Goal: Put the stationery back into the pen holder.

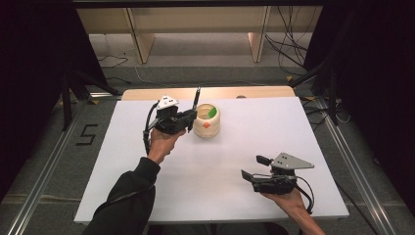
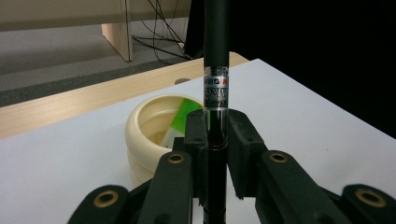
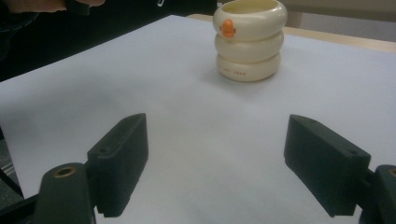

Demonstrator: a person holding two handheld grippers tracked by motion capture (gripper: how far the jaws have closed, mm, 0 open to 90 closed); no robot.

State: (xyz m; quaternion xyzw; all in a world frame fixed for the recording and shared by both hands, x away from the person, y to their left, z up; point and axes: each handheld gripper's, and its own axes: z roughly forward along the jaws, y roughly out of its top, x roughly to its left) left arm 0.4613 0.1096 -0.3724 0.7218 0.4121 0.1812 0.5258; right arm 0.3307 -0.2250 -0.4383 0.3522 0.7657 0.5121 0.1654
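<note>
Left gripper (image 1: 192, 116) clamped on pen (image 2: 215, 70), upright, just left of cup (image 1: 206, 121). Centre pen over cup mouth, lower straight, then release. Right gripper (image 1: 253, 167) jaws apart, empty, near right; keep clear.

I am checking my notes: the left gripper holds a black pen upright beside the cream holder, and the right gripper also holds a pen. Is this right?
Not quite. The right gripper holds nothing: the right gripper view shows its fingers wide apart over bare table. The left gripper does hold the black pen upright beside the cream holder.
</note>
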